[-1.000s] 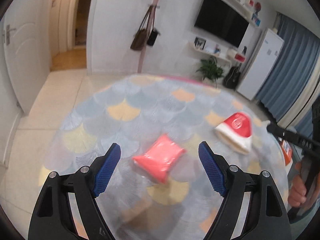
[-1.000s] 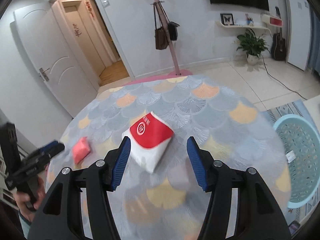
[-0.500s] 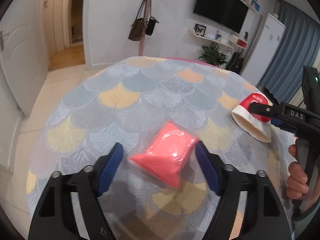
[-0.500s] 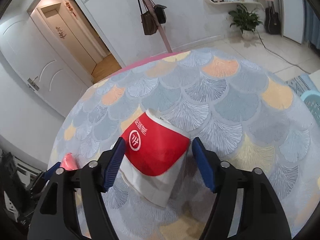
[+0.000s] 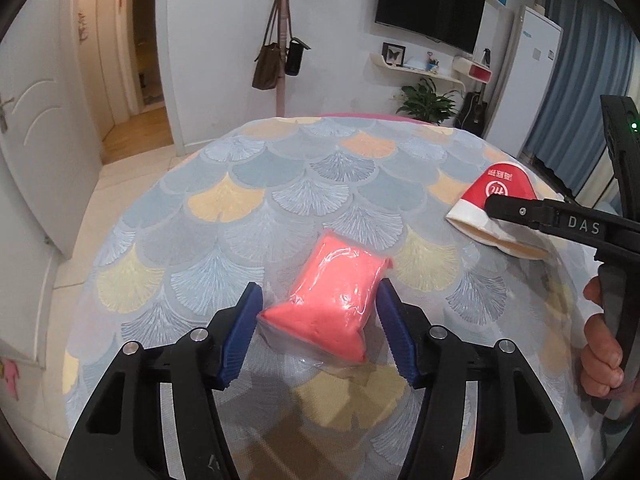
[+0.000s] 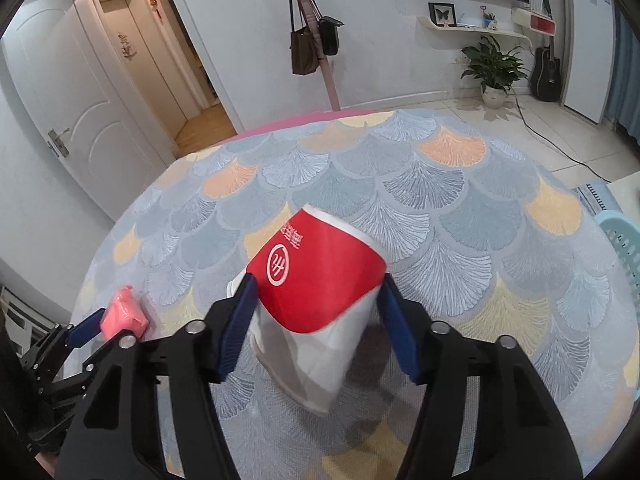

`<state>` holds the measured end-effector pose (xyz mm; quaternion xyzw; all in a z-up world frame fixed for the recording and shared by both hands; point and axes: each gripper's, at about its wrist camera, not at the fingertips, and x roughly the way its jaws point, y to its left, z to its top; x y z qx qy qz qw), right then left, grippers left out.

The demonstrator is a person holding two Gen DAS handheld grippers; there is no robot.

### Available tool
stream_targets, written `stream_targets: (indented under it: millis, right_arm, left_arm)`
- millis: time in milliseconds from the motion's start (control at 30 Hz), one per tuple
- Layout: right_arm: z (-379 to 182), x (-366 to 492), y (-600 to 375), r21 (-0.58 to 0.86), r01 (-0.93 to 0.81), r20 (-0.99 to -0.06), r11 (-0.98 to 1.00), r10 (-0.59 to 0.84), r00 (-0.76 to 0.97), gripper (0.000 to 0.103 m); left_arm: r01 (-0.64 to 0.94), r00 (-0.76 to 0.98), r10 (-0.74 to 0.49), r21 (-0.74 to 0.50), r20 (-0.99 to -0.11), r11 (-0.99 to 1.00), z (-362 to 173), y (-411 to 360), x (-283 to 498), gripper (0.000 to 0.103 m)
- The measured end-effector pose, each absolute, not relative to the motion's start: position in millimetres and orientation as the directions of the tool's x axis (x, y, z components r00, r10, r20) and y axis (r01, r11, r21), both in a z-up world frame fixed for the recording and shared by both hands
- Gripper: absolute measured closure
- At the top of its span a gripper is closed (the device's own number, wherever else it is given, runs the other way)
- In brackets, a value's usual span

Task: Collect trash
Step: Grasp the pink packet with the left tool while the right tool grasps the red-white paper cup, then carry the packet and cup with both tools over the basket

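A pink plastic-wrapped packet (image 5: 334,292) lies on the round table, between the blue pads of my left gripper (image 5: 320,328); the right pad touches it, the left pad stands just beside it. A crushed red and white paper cup (image 6: 316,292) lies on its side between the pads of my right gripper (image 6: 316,320), which press on both of its sides. The cup also shows in the left wrist view (image 5: 496,208), and the packet in the right wrist view (image 6: 122,314).
The round table has a fan-patterned cloth (image 5: 320,184) with edges dropping to tiled floor. A light blue basket (image 6: 622,240) stands on the floor at the right. A coat stand with bags (image 6: 316,40), doors and a plant (image 6: 494,64) stand beyond.
Both grippers moved forward and lower onto their objects and narrowed: the left around the pink packet, the right around the paper cup.
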<state>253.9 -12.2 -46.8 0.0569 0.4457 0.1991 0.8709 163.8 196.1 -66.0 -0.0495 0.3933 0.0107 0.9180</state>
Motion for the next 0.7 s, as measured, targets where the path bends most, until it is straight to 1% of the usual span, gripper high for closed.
stream_targets:
  millis: [200,333,433,533,633,700]
  right_arm:
    - [-36.7,244.7,-10.8,0.258,-0.335,-0.708,0.906,0.413,0.572,0.059]
    - [-27.7,233.1,-6.7,0.21,-0.362,-0.672,0.908,0.403,0.621,0.061]
    - [-23.7,229.2,-8.1,0.203,-0.367,-0.653,0.908,0.405,0.64,0.062]
    - [-21.3,226.9,-14.8,0.21,-0.357,-0.645,0.91,0.404,0.648,0.062]
    - [-13.8,222.3,-24.4,0.204,-0.337,-0.635,0.919,0.387,0.669,0.062]
    - [-4.1,214.4,-38.4,0.158,-0.305,-0.625,0.939,0.334,0.706,0.062]
  left_arm:
    - [-0.065,0.693,-0.014,-0.082,-0.721,0.994,-65.6,196.0,162.1,0.047]
    - [-0.068,0.711,-0.017,-0.092,-0.703,0.993,-62.0,196.6,158.3,0.047]
    - [-0.062,0.732,-0.026,-0.104,-0.681,0.993,-57.6,196.6,153.7,0.048]
    - [-0.045,0.746,-0.062,-0.143,-0.663,0.989,-50.3,194.4,148.7,0.048]
    - [-0.016,0.766,-0.074,-0.133,-0.638,0.991,-34.1,183.6,145.1,0.048]
    - [0.017,0.785,-0.09,-0.125,-0.612,0.992,-17.2,170.9,142.5,0.048]
